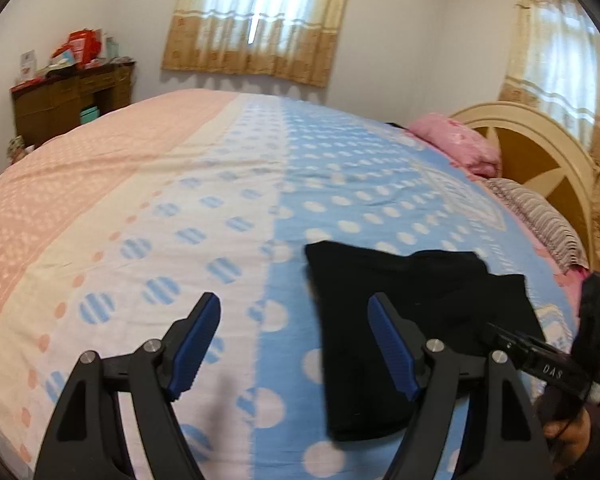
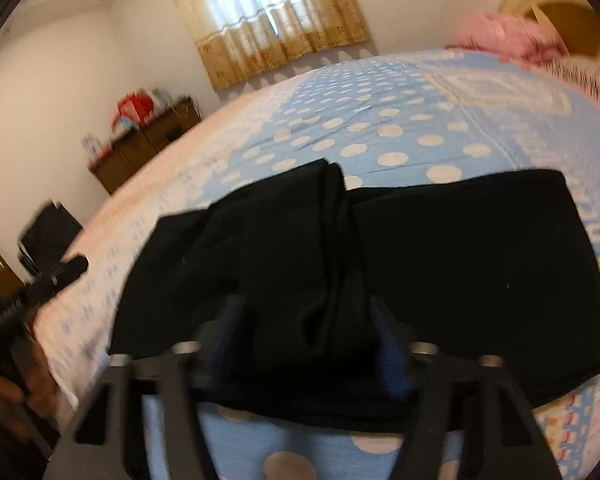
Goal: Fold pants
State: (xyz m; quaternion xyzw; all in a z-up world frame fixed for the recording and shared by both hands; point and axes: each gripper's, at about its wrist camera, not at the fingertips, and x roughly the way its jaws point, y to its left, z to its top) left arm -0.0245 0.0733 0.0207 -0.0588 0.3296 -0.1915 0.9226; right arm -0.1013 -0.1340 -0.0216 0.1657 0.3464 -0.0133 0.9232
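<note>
Left wrist: left gripper (image 1: 294,344) jaws wide, holding nothing; pants (image 1: 400,320) lie ahead-right on the bed (image 1: 180,200).
Right wrist: right gripper (image 2: 308,340) jaws wide, straddling a bunched ridge of pants (image 2: 440,260).
Handling: soft, light, limp cloth; probably best pinched at an edge or corner.
Around: pillows (image 1: 460,144) and headboard (image 1: 540,152) far ahead-right; nothing blocks.

Black pants (image 2: 380,264), polka-dot blue bedsheet (image 1: 340,168)

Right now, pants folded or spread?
Folded. The black pants lie as a compact layered bundle on the bed sheet, a doubled-over ridge crossing the middle, no legs stretched out.
</note>
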